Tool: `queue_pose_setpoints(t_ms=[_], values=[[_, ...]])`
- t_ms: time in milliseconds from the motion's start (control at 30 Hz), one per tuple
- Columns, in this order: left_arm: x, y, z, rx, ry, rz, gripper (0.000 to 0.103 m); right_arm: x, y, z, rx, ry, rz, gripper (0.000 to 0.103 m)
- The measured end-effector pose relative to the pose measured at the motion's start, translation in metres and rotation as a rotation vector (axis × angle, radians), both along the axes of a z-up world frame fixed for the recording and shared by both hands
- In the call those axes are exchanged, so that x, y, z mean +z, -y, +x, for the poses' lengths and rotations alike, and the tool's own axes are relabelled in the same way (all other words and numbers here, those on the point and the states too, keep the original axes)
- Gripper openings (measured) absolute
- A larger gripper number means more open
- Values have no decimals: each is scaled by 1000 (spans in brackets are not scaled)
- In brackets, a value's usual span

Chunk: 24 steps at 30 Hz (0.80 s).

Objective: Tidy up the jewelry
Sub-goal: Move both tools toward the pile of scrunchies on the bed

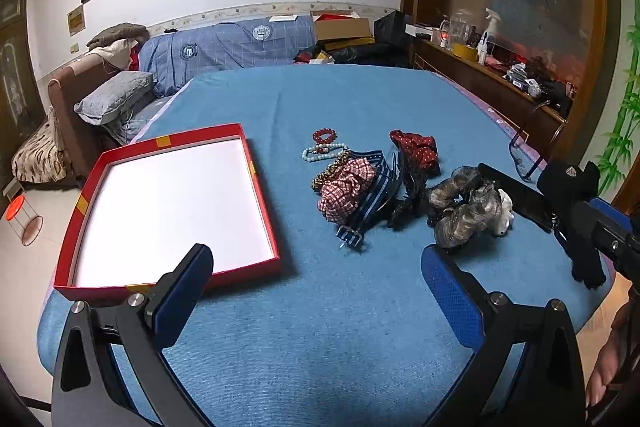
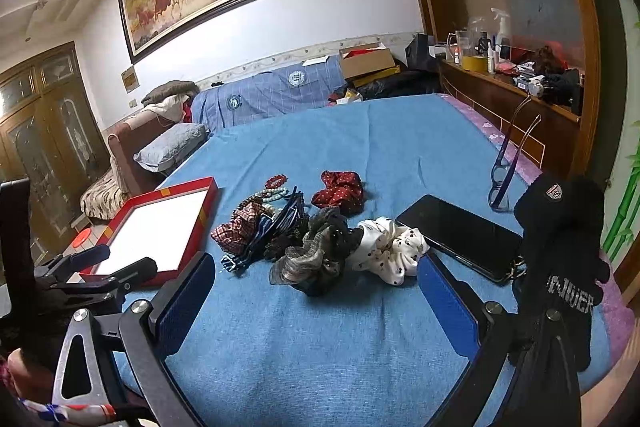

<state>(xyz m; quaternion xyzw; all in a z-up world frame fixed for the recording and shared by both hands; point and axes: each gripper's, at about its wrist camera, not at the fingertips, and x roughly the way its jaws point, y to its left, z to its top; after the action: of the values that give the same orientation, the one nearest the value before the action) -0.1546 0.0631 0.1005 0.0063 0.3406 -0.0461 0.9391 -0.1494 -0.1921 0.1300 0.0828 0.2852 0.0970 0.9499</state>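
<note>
A pile of accessories lies on the blue table: a red bead bracelet [image 1: 325, 135], a pale bead bracelet [image 1: 322, 151], a red checked scrunchie [image 1: 345, 189], a striped blue band [image 1: 374, 187], a red dotted scrunchie [image 1: 416, 148], a grey scrunchie [image 2: 316, 251] and a white dotted scrunchie [image 2: 390, 249]. A red box [image 1: 256, 169] with a white floor sits at the left, empty. My left gripper [image 1: 316, 281] is open above the table near the box's front corner. My right gripper [image 2: 316, 289] is open just in front of the grey scrunchie.
A black phone [image 2: 460, 235], blue glasses [image 2: 502, 183] and black gloves [image 2: 560, 251] lie at the table's right edge. A sofa [image 1: 224, 45] with pillows stands behind. A wooden sideboard [image 1: 492, 83] with bottles runs along the right.
</note>
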Motion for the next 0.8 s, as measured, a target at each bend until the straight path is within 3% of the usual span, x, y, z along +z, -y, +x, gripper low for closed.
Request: queue_pose_setpoints(t_ms=[800], values=[[-12,41,14,-101,-44,48,103,-19,15,14,-19,-60,31,103]])
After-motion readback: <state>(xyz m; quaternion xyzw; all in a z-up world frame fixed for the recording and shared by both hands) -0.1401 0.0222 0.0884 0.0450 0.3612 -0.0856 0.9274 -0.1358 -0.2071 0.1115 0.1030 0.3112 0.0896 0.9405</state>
